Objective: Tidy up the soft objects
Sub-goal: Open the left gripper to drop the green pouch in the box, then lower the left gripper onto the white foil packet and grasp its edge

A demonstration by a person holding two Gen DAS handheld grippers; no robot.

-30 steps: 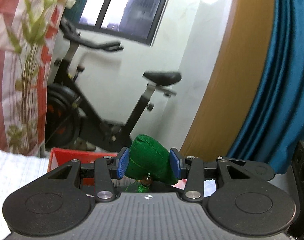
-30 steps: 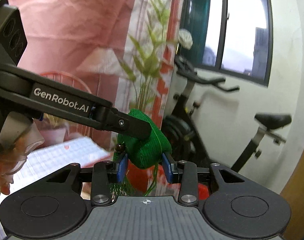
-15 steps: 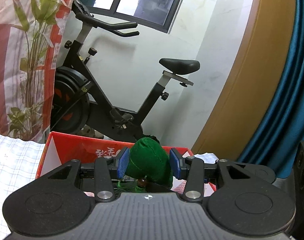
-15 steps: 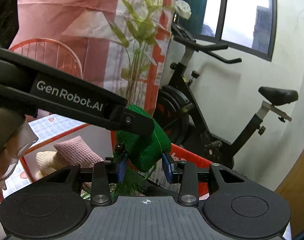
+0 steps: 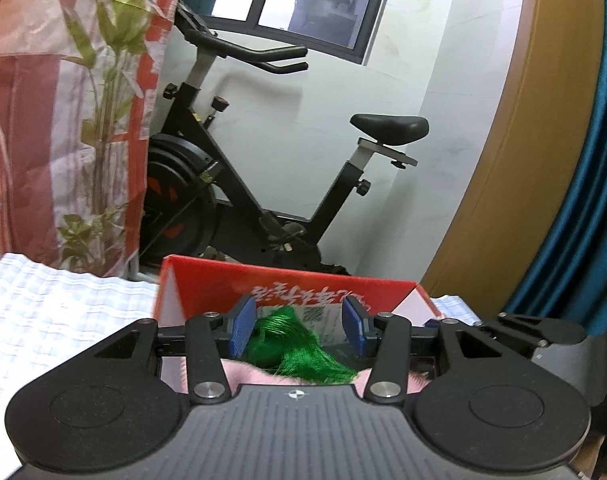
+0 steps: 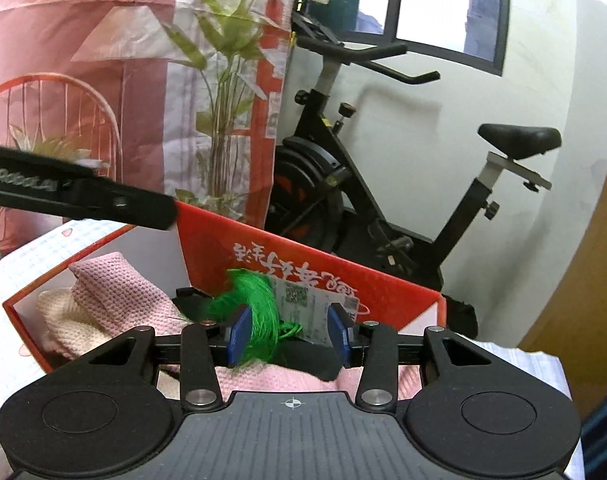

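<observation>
green item: green fabric pouch with silky green tassel (image 5: 299, 346), only the tassel strands show now; it lies inside the red open-top cardboard box (image 5: 287, 280), on top of the pink knitted soft piece (image 6: 123, 280). Pouch body itself hidden below the tool bodies.
box contents: cream knitted piece (image 6: 63, 320) under the pink one at the left corner; printed label card (image 6: 307, 308) against the back wall.
left gripper (image 5: 299, 326): jaws have just been opening; blue pads stand apart, tassel lies between them but nothing is pressed. Released.
right gripper (image 6: 289, 330): jaws have just been opening too; tassel brushes the left pad, right pad free. Released, no grip.
pose: both tools tipped downward over the box's near side, fingertips just inside the rim, side by side; left tool's finger crosses the upper left of the right view.
risk 1: tassel strands drape over a pad, so pulling back could drag the pouch out again.
risk 2: fingertips sit close to the box walls; a sideways exit could knock or shift the light cardboard.
risk 3: the two tools are near each other, so retracting together may clash.
surroundings: box sits on white checked cloth (image 5: 63, 320); black exercise bike (image 5: 263, 200) behind, well apart.
</observation>
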